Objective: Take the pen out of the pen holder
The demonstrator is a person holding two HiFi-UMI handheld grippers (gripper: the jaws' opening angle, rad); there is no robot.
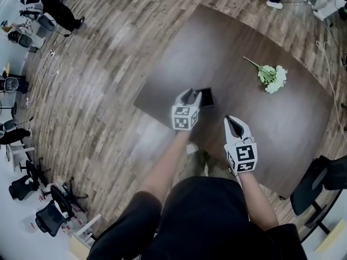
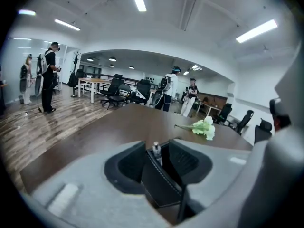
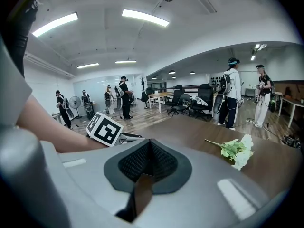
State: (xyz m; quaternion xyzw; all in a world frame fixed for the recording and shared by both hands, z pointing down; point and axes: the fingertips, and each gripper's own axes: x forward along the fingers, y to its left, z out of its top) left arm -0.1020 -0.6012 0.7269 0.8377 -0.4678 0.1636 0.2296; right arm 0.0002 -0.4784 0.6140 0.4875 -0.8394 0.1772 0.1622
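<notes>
A black, boxy pen holder point(image 1: 206, 97) stands on the dark brown table point(image 1: 282, 123) near its left corner. In the left gripper view its open top point(image 2: 159, 182) lies between my jaws, and the silver end of a pen point(image 2: 156, 150) sticks up from it. My left gripper point(image 1: 191, 93) point(image 2: 159, 145) is open, one pad on each side of the holder's upper edge and the pen, neither pressing. My right gripper point(image 1: 232, 119) point(image 3: 150, 145) hangs over the near table edge to the right, shut with nothing in it. The left gripper's marker cube point(image 3: 105, 129) shows in the right gripper view.
A bunch of white flowers with green stems point(image 1: 274, 78) point(image 2: 203, 127) point(image 3: 237, 151) lies further back on the table. A black office chair point(image 1: 320, 191) stands at the table's right end. Several people point(image 2: 49, 77) and more desks and chairs are across the wooden floor.
</notes>
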